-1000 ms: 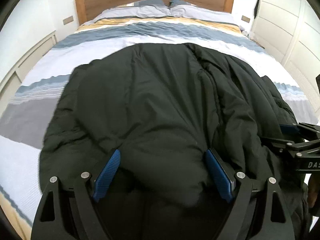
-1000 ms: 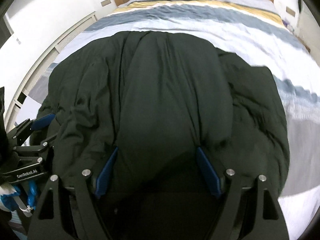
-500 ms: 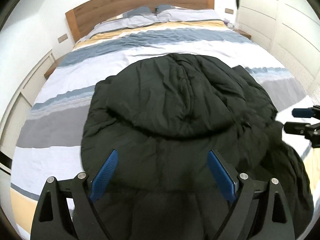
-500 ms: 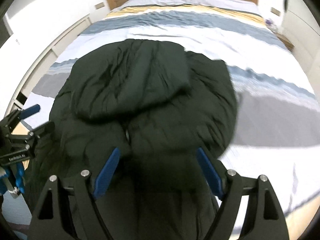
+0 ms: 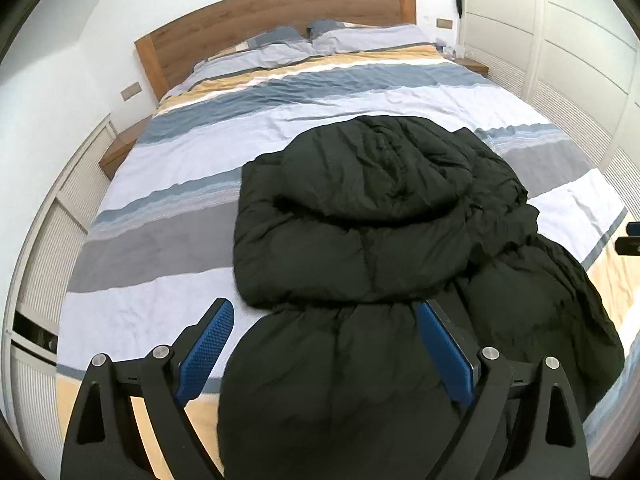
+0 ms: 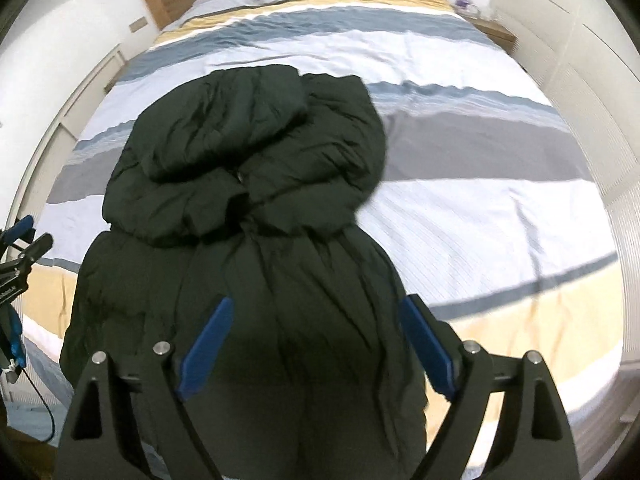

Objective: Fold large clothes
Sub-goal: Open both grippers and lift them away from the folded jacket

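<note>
A large black puffy down jacket (image 5: 360, 232) lies on the bed (image 5: 160, 248), which is covered by a striped duvet in white, grey, blue and yellow bands. The jacket's upper part, with the rounded hood section (image 5: 372, 172), rests flat on the duvet; its lower part drapes over the foot edge of the bed toward the cameras. In the left wrist view, the left gripper (image 5: 326, 346) has its blue-padded fingers (image 5: 206, 350) spread wide apart, with jacket fabric lying between them and no pad seen pressing on it. In the right wrist view, the right gripper (image 6: 316, 346) likewise has its blue-padded fingers (image 6: 206, 346) spread wide, positioned over the hanging lower part of the jacket (image 6: 248, 184); this view is slightly blurred. A wooden headboard (image 5: 276, 24) and two pillows (image 5: 320, 40) stand at the far end of the bed. White louvred wardrobe doors (image 5: 560, 60) line the right side.
</note>
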The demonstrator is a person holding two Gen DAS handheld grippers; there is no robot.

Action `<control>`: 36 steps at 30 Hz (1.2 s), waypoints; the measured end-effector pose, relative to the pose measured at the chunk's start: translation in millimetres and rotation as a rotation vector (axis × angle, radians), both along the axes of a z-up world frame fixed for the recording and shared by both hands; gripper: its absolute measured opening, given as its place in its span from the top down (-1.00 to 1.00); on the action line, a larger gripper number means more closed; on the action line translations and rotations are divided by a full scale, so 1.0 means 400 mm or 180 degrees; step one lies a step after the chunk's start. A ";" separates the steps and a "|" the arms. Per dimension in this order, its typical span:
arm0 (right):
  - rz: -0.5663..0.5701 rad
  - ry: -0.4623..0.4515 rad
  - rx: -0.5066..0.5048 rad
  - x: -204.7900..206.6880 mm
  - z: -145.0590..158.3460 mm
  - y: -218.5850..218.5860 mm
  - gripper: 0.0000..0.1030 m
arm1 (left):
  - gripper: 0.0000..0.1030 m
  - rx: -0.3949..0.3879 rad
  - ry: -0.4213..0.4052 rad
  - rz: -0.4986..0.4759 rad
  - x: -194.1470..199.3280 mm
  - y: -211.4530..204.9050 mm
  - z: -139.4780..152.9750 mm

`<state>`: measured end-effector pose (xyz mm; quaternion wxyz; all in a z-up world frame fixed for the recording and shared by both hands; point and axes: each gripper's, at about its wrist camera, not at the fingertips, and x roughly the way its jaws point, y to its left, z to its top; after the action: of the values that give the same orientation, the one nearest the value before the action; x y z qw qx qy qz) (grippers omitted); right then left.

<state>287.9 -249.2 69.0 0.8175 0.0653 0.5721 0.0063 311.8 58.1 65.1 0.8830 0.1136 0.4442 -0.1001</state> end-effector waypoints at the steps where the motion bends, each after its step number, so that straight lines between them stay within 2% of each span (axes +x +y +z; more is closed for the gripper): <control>1: -0.0024 0.0008 -0.0012 -0.013 0.006 -0.005 -0.69 | -0.79 -0.0006 0.0003 0.0015 -0.009 0.012 0.001; 7: -0.0181 0.0068 -0.0082 -0.072 0.015 -0.035 -0.74 | -0.79 -0.0034 0.0060 0.0228 -0.051 0.097 -0.016; 23: -0.0395 0.0403 -0.0032 -0.158 -0.070 -0.073 -0.78 | -0.79 -0.0054 0.0158 0.0685 -0.151 0.257 -0.047; 36: -0.0546 0.0627 -0.0087 -0.208 -0.133 -0.130 -0.84 | -0.84 -0.0058 0.0369 0.0753 -0.174 0.301 -0.111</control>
<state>204.7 -301.0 15.8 0.7557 0.1031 0.6420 -0.0778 242.0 178.5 20.7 0.8625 0.0464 0.5039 -0.0058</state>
